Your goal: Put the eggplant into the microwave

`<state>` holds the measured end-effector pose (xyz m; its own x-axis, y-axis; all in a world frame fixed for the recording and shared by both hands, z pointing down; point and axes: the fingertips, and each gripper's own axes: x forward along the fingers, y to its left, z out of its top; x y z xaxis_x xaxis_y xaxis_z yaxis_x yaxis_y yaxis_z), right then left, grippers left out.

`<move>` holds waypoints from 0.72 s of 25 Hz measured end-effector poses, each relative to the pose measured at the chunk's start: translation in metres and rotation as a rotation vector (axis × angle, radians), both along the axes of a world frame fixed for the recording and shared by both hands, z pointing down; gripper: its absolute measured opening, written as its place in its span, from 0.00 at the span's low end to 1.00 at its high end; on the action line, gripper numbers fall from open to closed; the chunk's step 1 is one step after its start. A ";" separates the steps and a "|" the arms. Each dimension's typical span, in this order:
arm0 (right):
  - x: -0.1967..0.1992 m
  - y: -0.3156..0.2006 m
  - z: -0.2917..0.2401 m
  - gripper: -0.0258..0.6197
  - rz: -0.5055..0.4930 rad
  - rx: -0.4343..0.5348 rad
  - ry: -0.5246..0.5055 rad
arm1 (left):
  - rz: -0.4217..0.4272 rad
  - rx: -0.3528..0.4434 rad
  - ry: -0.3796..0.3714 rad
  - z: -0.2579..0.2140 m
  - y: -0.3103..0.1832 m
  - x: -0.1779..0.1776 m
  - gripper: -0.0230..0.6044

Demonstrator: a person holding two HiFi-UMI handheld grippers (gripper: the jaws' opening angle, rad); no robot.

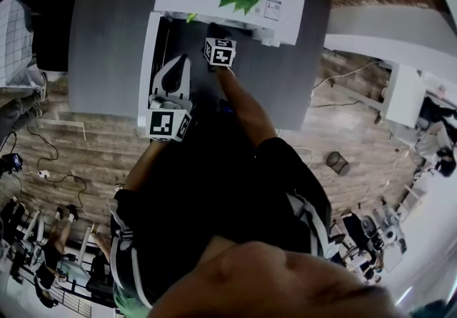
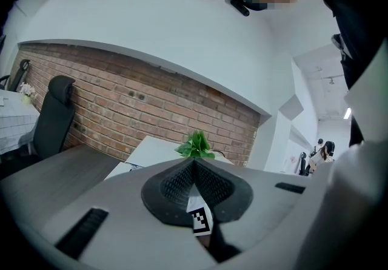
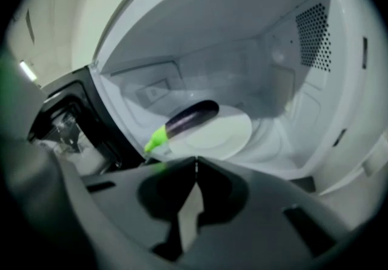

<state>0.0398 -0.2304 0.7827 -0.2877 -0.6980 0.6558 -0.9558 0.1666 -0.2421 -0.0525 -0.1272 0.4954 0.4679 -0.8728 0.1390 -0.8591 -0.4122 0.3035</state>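
Eggplant [image 3: 188, 118]: lies inside microwave [image 3: 303, 50], across near edge of white plate [image 3: 227, 135], green stem overhanging rim toward opening. Right gripper [image 3: 196, 159]: jaws together, empty, just outside cavity. Left gripper [image 2: 195, 159]: jaws together, nothing held, near open door [image 1: 148, 59]. Risks: nudge from right gripper could roll eggplant off plate; door, once swung to, may catch protruding stem.

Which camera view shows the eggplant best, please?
The right gripper view: the long purple eggplant with a green stem lies in full sight, partly on the round white plate inside the open white microwave. The head view shows at most a green speck at the microwave's opening; the left gripper view shows none of it.
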 end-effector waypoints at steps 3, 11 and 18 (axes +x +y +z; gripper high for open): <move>0.000 -0.006 0.000 0.09 0.002 0.002 0.001 | -0.005 -0.003 0.001 0.002 -0.003 -0.001 0.09; 0.004 -0.020 -0.001 0.09 0.011 0.010 0.001 | -0.007 -0.009 -0.001 0.005 -0.009 -0.001 0.09; 0.005 -0.016 -0.011 0.09 0.005 0.022 0.009 | 0.004 0.005 -0.004 0.001 -0.005 0.004 0.09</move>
<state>0.0448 -0.2461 0.7715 -0.2784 -0.7139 0.6425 -0.9588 0.1673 -0.2296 -0.0480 -0.1325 0.4959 0.4709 -0.8716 0.1365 -0.8585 -0.4171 0.2984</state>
